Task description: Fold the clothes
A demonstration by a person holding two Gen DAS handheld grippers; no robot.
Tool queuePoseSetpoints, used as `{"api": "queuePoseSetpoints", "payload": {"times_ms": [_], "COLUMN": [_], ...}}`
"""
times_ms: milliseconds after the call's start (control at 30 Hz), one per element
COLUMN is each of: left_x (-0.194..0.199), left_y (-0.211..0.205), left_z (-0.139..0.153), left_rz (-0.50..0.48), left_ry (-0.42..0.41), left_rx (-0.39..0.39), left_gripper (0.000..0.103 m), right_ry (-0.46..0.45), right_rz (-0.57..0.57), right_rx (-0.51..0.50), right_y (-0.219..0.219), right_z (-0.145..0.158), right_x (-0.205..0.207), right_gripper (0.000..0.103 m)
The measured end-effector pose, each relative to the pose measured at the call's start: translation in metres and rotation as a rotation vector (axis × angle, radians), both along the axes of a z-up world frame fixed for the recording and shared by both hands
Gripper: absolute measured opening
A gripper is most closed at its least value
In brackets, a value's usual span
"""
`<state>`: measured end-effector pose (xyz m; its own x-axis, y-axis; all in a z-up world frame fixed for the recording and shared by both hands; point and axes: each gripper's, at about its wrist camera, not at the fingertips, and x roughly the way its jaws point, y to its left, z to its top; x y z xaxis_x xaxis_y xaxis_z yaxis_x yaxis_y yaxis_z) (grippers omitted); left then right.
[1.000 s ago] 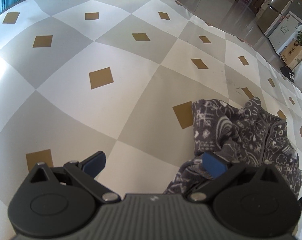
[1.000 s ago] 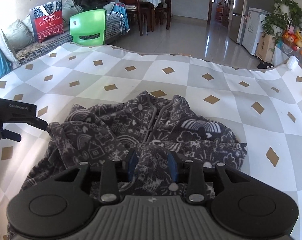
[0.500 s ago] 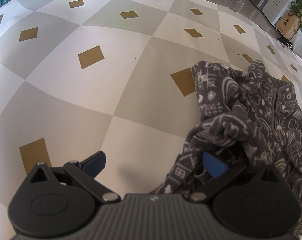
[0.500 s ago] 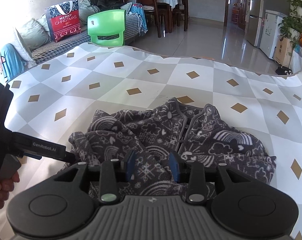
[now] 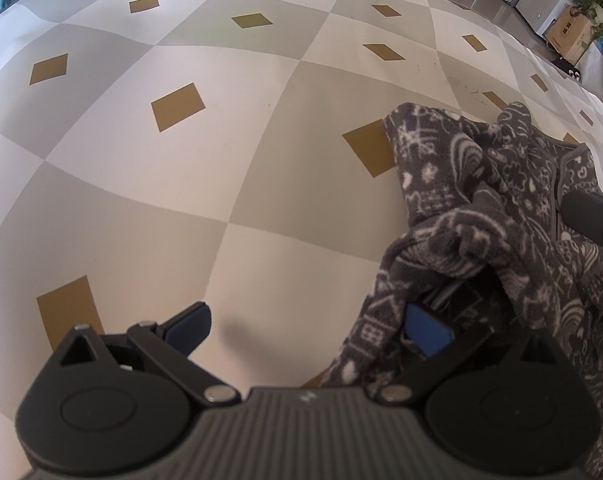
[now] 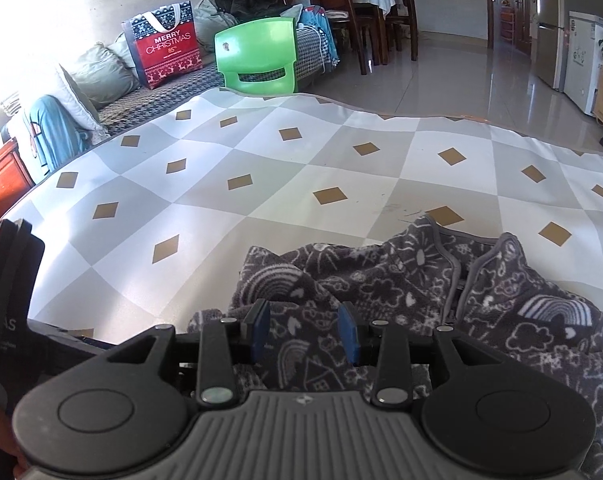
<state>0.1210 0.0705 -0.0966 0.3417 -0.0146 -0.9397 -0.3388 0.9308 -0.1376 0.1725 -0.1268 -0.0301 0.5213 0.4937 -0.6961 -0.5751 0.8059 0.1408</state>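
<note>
Fleece jacket (image 6: 401,300), dark grey with white doodle print, lies crumpled on checkered table (image 6: 261,184). Right hand-held gripper (image 6: 304,330) clamps a bunched fold of it between blue pads. Left hand-held gripper (image 5: 307,326) gapes wide, one pad tucked under the jacket's edge, other over bare table, gripping nothing.

I'm looking at my left gripper (image 5: 308,330) and right gripper (image 6: 304,332): both showing matte black linkage arms, blue pads (image 6: 260,330), silver pivot screws (image 6: 217,393), round black hubs, ribbed grey housing with small white logo.
</note>
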Motion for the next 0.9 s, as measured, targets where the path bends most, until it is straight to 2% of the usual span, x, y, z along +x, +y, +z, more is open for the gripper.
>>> {"api": "queuePoseSetpoints", "payload": {"times_ms": [333, 500, 633, 900], "left_x": [0.002, 0.002, 0.0, -0.006], "left_y": [-0.003, -0.004, -0.004, -0.002], "left_z": [-0.003, -0.003, -0.005, -0.008], "left_rz": [-0.007, -0.017, -0.017, -0.011], "left_ry": [0.007, 0.008, 0.012, 0.011], "left_rx": [0.008, 0.013, 0.006, 0.003], "left_gripper": [0.103, 0.103, 0.103, 0.103], "right_ry": [0.008, -0.006, 0.007, -0.033], "right_rz": [0.073, 0.105, 0.124, 0.22], "right_rx": [-0.002, -0.04, -0.042, -0.11], "right_y": [0.035, 0.049, 0.058, 0.088], "right_z": [-0.014, -0.023, -0.031, -0.044], "right_x": [0.018, 0.028, 0.039, 0.048], "right_gripper": [0.037, 0.041, 0.041, 0.042]}}
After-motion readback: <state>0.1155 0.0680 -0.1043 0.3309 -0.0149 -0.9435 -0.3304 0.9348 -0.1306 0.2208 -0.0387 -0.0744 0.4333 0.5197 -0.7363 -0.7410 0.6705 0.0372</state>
